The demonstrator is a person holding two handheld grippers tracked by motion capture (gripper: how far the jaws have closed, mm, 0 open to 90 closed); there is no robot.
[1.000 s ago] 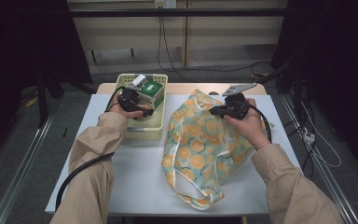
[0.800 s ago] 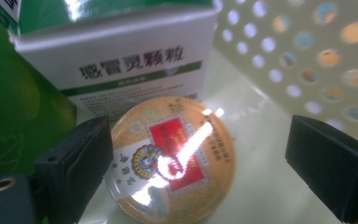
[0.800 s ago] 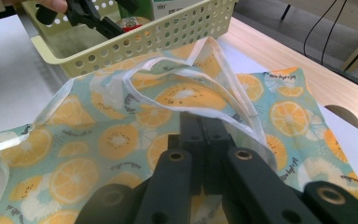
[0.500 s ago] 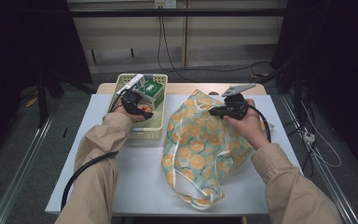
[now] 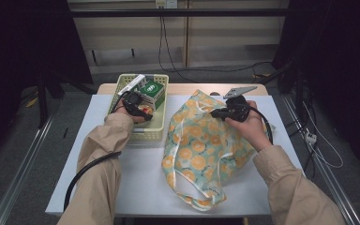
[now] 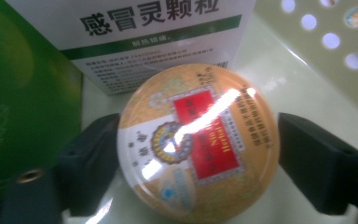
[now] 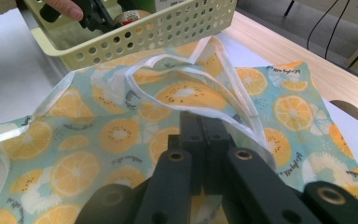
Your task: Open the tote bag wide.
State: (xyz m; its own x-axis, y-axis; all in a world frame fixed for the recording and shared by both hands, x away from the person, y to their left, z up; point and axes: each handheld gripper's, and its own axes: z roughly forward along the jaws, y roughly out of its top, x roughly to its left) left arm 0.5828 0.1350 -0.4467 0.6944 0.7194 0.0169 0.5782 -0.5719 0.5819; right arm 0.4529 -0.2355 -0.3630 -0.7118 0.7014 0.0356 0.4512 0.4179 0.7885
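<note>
In the high view, a yellow perforated basket (image 5: 143, 127) is seen on the white table (image 5: 89, 187), and it serves as the landmark here. Inside it, the left gripper (image 5: 139, 108) is lowered beside a green and white box (image 5: 151, 90), while just to the right of the basket a fruit-print bag (image 5: 201, 150) lies flat, with the right gripper (image 5: 214, 113) resting on its upper part. In the left gripper view, a round tin (image 6: 198, 142) with a glossy orange and red lid is found on the basket floor, just in front of a white medicine box (image 6: 135, 35). The jaws have just been closing, with the tin between them; one pad appears to meet its rim, while a small gap is left at the other, so the tin is bracketed but not yet pinched. The tin is judged to be rigid, light and smooth, so slipping is likely if it is taken by the lid face; the straight side wall, across its widest part, is the better place for a hold. In the right gripper view, the right gripper's jaws are pressed together on the fabric near the bag's clear-edged mouth (image 7: 186, 88), with the basket close behind it. The bag is judged to be soft, limp and thin, so its rim is best pinched there and lifted for the mouth to be opened.
</note>
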